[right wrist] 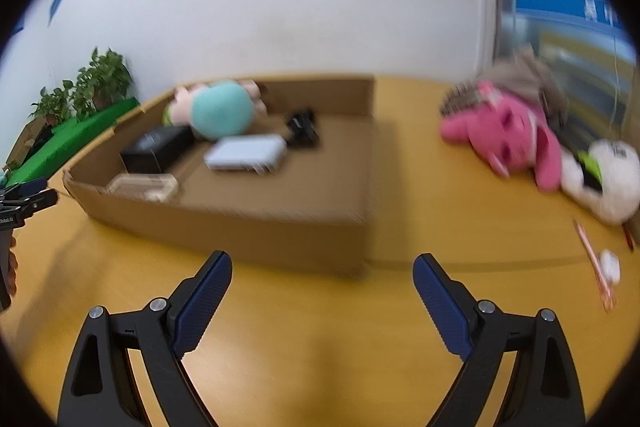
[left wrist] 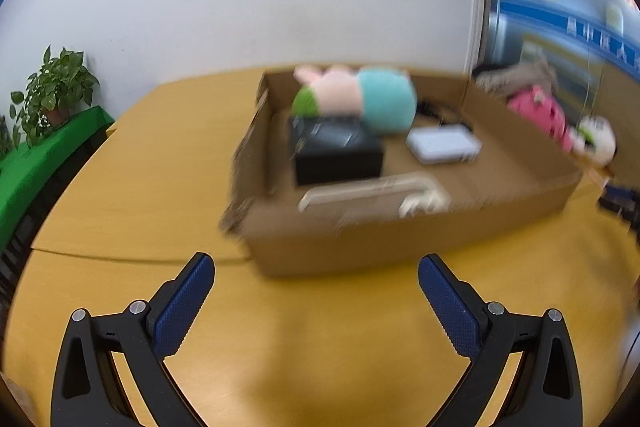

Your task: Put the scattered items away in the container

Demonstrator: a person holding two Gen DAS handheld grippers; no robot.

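Hovering over the bare yellow wooden tabletop, the left gripper is standing with its blue-padded fingers spread wide and nothing between them. The right gripper is likewise gaping above the tabletop, empty.

Sitting at centre frame in the left wrist view, the shallow brown cardboard box is holding several items: a teal-and-pink plush toy lying along the far wall, a black rectangular box just in front of it, a flat white rectangular device toward the right, and a pale beige flat object against the near wall (blur is hiding its detail). In the right wrist view a small black gadget is also showing near the box's far wall.

Lying outside the box, at right of frame in the right wrist view, are a bright pink plush toy with a grey plush behind it, a white round plush touching the pink one, and a small white object on an orange-pink strip at lower right.

A potted green plant is sitting at left on a green cloth.
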